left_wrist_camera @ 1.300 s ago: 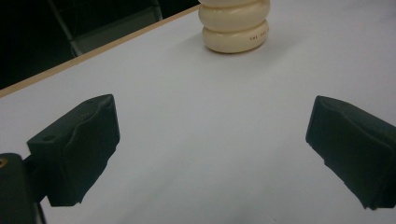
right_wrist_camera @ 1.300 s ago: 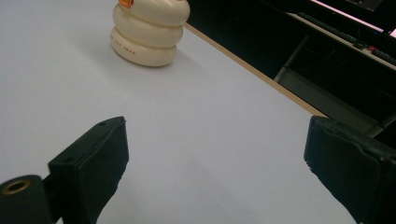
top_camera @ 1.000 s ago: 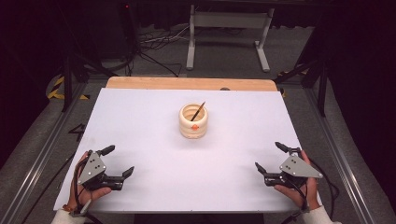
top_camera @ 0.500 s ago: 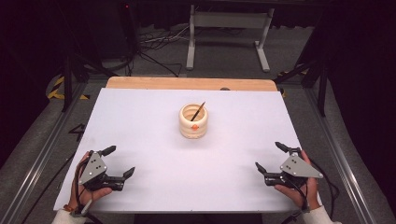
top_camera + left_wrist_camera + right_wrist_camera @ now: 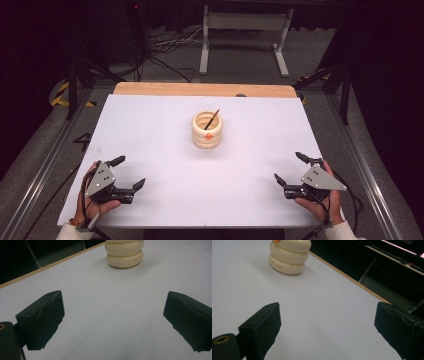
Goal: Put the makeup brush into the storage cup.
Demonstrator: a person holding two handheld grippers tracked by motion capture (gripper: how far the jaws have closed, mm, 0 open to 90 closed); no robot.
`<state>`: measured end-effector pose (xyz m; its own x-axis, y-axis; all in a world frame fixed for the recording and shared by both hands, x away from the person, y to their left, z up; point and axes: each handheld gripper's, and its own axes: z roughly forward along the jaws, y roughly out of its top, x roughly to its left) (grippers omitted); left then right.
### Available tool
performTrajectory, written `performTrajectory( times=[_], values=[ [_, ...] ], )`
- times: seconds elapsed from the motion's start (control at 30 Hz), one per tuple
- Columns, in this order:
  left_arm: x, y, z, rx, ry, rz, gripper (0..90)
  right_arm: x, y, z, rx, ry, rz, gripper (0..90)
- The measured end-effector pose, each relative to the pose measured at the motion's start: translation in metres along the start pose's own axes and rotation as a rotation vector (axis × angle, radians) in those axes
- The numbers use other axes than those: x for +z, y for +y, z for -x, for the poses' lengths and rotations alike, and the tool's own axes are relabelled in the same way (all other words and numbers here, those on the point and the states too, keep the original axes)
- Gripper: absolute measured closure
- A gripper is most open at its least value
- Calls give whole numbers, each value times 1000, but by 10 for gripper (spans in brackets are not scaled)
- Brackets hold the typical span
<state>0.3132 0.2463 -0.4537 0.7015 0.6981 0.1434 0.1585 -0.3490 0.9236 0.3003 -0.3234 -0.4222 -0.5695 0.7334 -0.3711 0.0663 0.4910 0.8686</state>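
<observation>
A cream ribbed holder (image 5: 207,129) stands upright at the middle of the white table (image 5: 150,125), with a dark pencil (image 5: 212,119) leaning inside it and an orange spot on its front rim. The holder (image 5: 124,253) appears far ahead in the left gripper view, and the holder (image 5: 288,256) also sits at the upper left of the right gripper view. My left gripper (image 5: 127,173) rests near the front left corner, open and empty. Near the front right corner my right gripper (image 5: 289,167) is open too, nothing between its jaws.
The table's wooden far edge (image 5: 200,89) runs along the back. Beyond it on the floor stand a grey metal frame (image 5: 242,30) and loose cables (image 5: 165,47). Metal rails (image 5: 45,165) flank both sides of the table.
</observation>
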Motion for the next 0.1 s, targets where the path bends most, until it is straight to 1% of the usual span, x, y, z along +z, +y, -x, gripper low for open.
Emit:
performTrajectory(
  times=[0.1],
  values=[
    [0, 0, 0, 2, 2, -3, 43, 0, 0, 1, 3, 0, 4, 74]
  ],
)
